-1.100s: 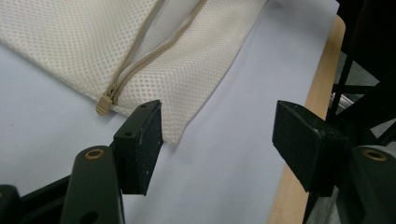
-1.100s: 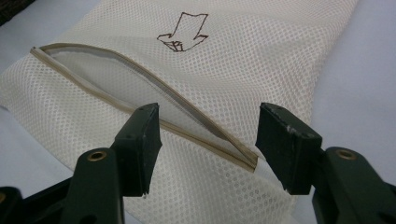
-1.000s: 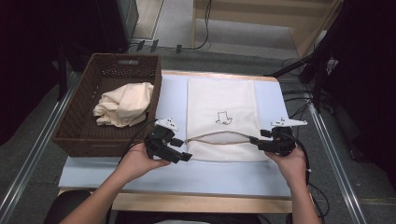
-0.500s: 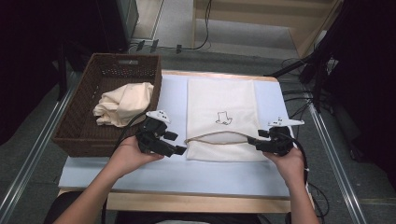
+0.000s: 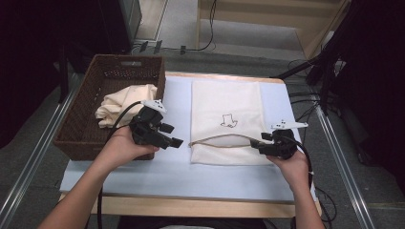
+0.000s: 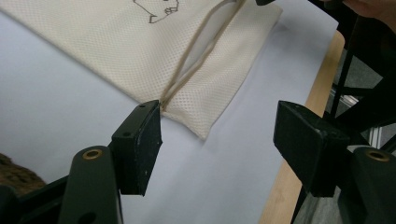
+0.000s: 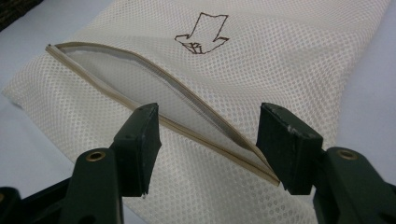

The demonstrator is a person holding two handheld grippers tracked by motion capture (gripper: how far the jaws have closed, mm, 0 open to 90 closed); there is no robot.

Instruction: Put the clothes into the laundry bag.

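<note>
A cream mesh bag (image 5: 224,102) with a small line drawing (image 5: 229,120) lies flat on the pale mat (image 5: 143,171). Its zipped mouth (image 5: 224,138) gapes a little along the near edge. My left gripper (image 5: 173,135) hovers open above the mat, left of the bag and beside the basket. In the left gripper view its jaws (image 6: 219,135) hold nothing, with the bag's corner (image 6: 196,116) just beyond them. My right gripper (image 5: 258,141) rests at the mouth's right end. It is open (image 7: 208,140), and the zip's edge (image 7: 187,126) runs between the pads without touching them.
A brown wicker basket (image 5: 110,62) stands at the table's left with a crumpled cream cloth (image 5: 122,102) inside. The wooden table edge (image 5: 191,207) runs along the front. Cables (image 5: 305,95) trail off the right side, beside dark stands.
My left gripper has lifted and drawn left, away from the left end of the bag's mouth towards the basket. The right gripper and the bag have stayed put.
</note>
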